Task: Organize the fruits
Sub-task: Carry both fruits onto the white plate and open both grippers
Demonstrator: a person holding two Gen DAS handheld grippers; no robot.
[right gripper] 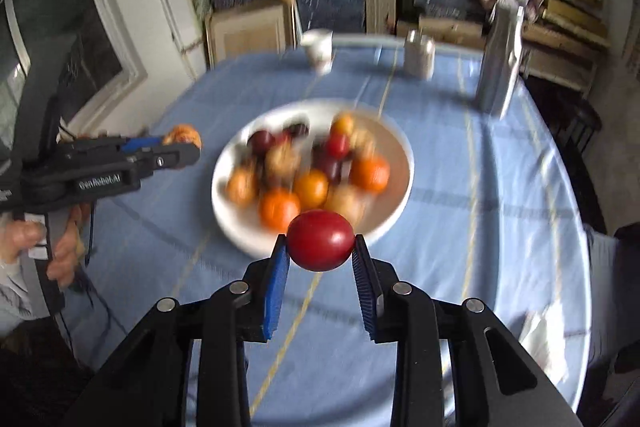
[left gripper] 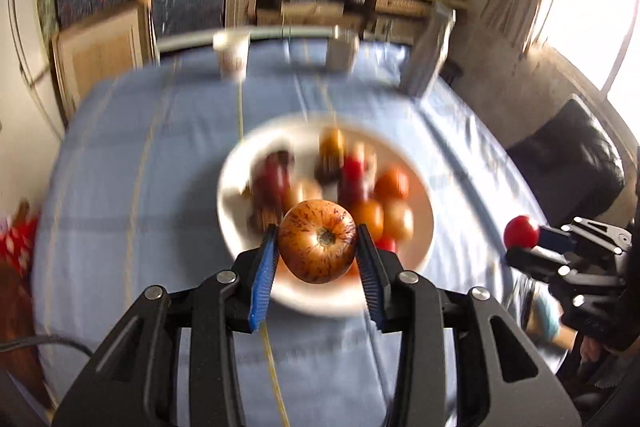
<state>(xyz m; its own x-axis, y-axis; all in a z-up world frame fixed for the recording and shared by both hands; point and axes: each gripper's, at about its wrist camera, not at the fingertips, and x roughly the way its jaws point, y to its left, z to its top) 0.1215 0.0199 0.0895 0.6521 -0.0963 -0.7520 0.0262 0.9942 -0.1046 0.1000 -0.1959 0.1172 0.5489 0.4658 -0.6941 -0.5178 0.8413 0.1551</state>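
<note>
A white bowl (left gripper: 236, 183) (right gripper: 394, 147) with several orange, red and dark fruits stands mid-table on the blue cloth. My left gripper (left gripper: 318, 241) is shut on a speckled orange-brown fruit (left gripper: 317, 241), held above the bowl's near rim. That gripper (right gripper: 182, 141) and its fruit (right gripper: 183, 135) also show at the left of the right wrist view. My right gripper (right gripper: 321, 242) is shut on a smooth red fruit (right gripper: 321, 239), held over the bowl's near edge. The left wrist view shows this gripper (left gripper: 528, 241) at the right with the red fruit (left gripper: 521, 231).
At the table's far edge stand a white cup (right gripper: 318, 49), a pale jar (right gripper: 419, 55) and a tall silver bottle (right gripper: 500, 63). Shelves full of books rise behind. A black chair (left gripper: 568, 155) stands at the right. A hand (right gripper: 66, 251) grips the left tool.
</note>
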